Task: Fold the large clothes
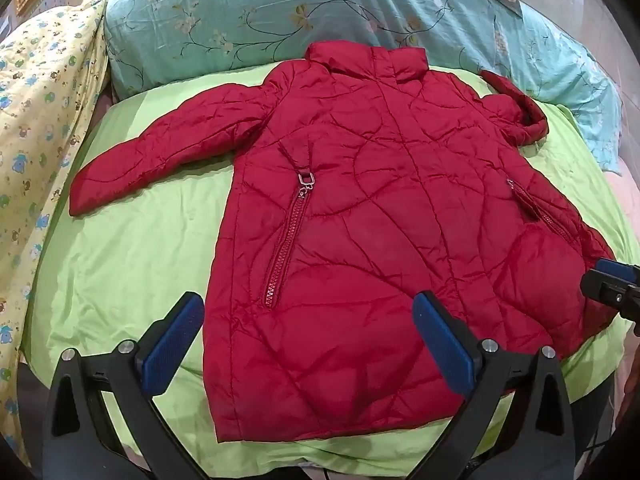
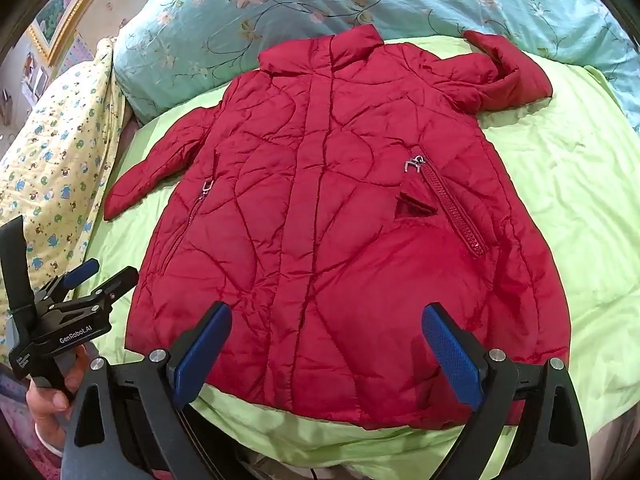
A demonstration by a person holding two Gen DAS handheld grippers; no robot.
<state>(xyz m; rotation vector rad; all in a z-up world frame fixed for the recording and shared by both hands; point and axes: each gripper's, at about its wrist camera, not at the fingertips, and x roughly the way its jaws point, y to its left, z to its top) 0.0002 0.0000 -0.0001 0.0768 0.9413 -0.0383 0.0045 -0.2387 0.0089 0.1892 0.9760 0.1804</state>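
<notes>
garment: a red quilted jacket [image 1: 360,208] lies front up and spread flat on the bed's green sheet [image 1: 132,248], not yet folded.
long axis: it runs straight away from both cameras, the hem nearest the fingers and the collar [image 2: 340,50] far off against the blue floral pillow [image 1: 248,12].
sleeves: one sleeve [image 1: 160,148] reaches out flat toward the yellow printed quilt [image 1: 44,120]; the other sleeve [image 2: 504,76] is bunched and doubled up near the shoulder on the opposite side.
left gripper [image 1: 310,340]: fingers spread wide apart, holding nothing, poised just above the hem; one blue pad sits over the sheet beside the jacket's edge, the other over the lower body panel.
right gripper [image 2: 328,352]: fingers likewise wide apart and empty, hovering over the hem a little toward the zip pocket [image 2: 456,208] side.
which is nearer: the left gripper is closer to the flat sleeve and that side seam; the right gripper is closer to the bunched sleeve and its side.
judgement: a first fold probably brings a sleeve or side across the long axis toward the centre placket, so each gripper would have to travel forward, away from the hem, along its own edge.
risk: the puffy, slippery shell may spring back or slide on the sheet once pinched.
</notes>
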